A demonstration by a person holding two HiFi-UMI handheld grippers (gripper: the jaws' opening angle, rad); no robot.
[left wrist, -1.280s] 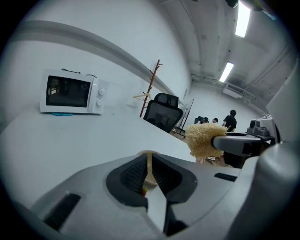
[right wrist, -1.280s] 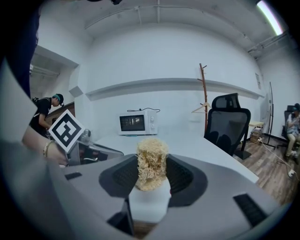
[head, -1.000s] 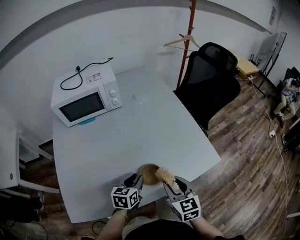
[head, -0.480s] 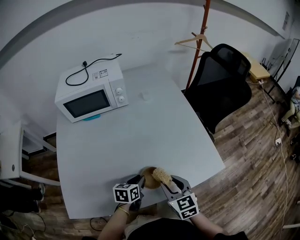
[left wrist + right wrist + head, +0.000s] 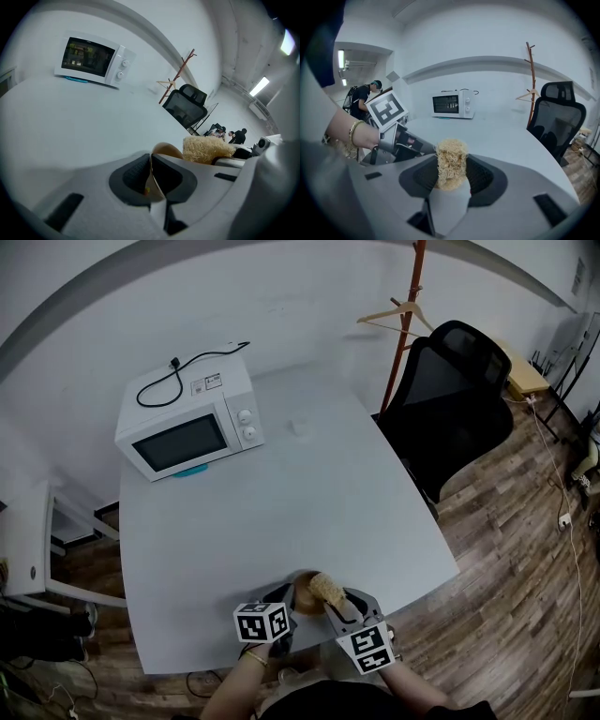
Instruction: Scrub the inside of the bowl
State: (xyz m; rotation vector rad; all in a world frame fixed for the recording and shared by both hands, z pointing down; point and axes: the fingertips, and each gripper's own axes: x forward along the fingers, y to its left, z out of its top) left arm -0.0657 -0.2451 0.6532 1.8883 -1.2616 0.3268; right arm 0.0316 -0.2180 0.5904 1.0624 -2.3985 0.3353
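My left gripper [image 5: 151, 171] has just been closing its jaws and now pinches the bowl [image 5: 303, 594] rim. The bowl sits at the table's [image 5: 281, 484] six o'clock edge, mostly hidden by my grippers. My right gripper [image 5: 451, 176] clamps the scrubber [image 5: 451, 161] at the bowl's three o'clock; contact unclear.

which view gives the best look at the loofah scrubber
The right gripper view: the loofah scrubber sits dead centre, clamped between the right gripper's pads. The head view shows it only as a small tan blob; the left gripper view catches one side.
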